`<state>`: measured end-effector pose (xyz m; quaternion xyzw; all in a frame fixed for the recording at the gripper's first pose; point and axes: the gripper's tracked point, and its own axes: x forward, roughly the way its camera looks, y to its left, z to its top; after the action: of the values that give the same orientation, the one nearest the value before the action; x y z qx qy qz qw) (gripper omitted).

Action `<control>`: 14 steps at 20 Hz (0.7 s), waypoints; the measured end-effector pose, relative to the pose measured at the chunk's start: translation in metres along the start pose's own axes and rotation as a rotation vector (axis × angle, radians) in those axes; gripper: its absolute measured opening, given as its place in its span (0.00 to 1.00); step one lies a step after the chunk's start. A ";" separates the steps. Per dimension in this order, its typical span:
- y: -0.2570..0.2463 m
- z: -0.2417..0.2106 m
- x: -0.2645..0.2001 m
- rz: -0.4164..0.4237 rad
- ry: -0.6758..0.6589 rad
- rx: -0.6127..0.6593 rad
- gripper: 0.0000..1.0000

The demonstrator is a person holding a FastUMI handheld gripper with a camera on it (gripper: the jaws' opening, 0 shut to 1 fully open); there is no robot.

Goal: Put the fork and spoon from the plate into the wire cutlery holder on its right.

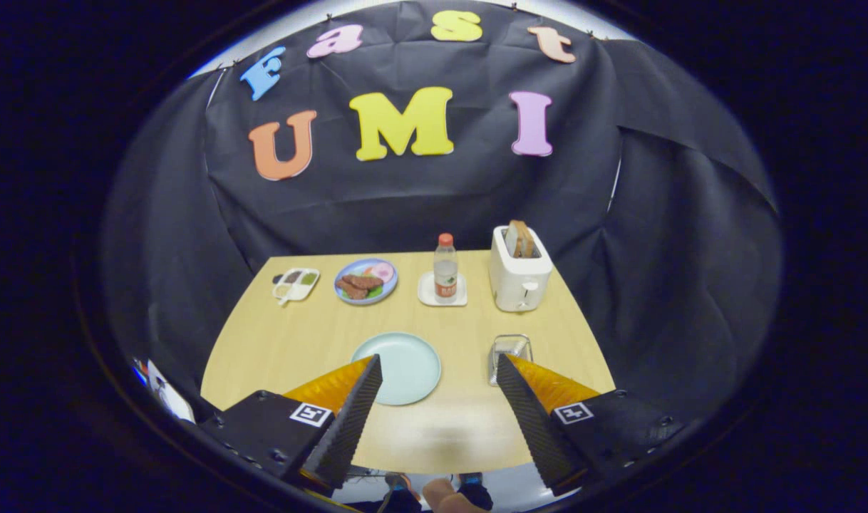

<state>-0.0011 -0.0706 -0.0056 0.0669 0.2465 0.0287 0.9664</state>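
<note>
The gripper (440,370) hangs above the near edge of a light wooden table (284,342), its two fingers (348,420) spread wide apart, holding nothing and touching nothing. Just below them, at the very near edge, part of a person's hand (448,499) shows.

Just ahead of the fingers, toward the left one, lies a round pale blue-green plate (409,367), flat on the table, its left rim partly hidden behind the left fingertip. Its visible face looks bare; no fork or spoon can be made out on it. To the plate's right, just beyond the right fingertip, stands the wire cutlery holder (510,353), a small upright basket whose contents are too small to tell.

Farther back, a row runs along the far side of the table. From left to right: a small divided tray (296,283) of sauces, a blue dish (366,281) of food, a clear bottle (445,267) with a red cap standing on a white square coaster (427,293), and a white toaster (519,274) with bread (522,239) sticking up from its slot.

Black cloth (676,271) hangs behind and beside the table.
</note>
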 end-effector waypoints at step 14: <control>0.034 0.060 -0.140 -0.014 -0.480 0.034 0.96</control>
<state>-0.0962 -0.0558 0.1175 0.0862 0.0104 0.0013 0.9962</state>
